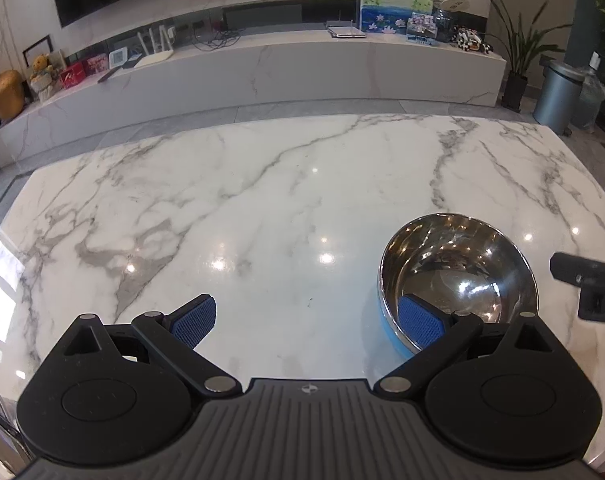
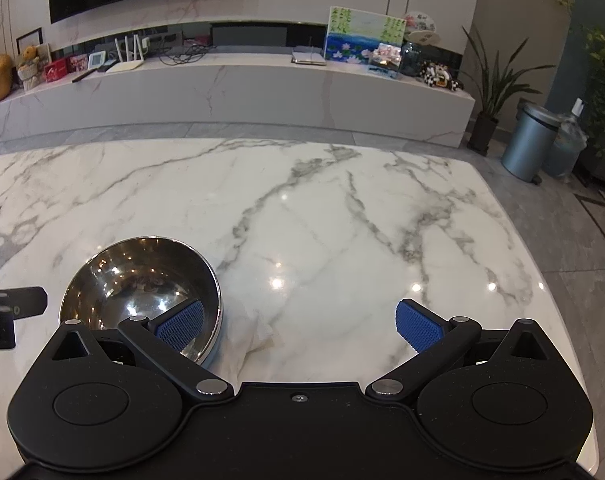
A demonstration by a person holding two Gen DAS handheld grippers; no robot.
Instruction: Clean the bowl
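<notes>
A: Bowl [image 1: 458,280], stainless steel with a blue outer band, stands upright on the marble table [image 1: 262,200], near the front edge, between the two grippers.

B: And the left gripper [image 1: 307,322]?

A: Its blue-padded fingers [image 1: 194,320] are spread wide, grasping nothing; the bowl sits to its right.

B: The right gripper [image 2: 300,326]?

A: Also released, jaws wide apart and empty. A crumpled white tissue [image 2: 250,336] lies on the table touching the bowl's right side, just ahead of that gripper.
</notes>
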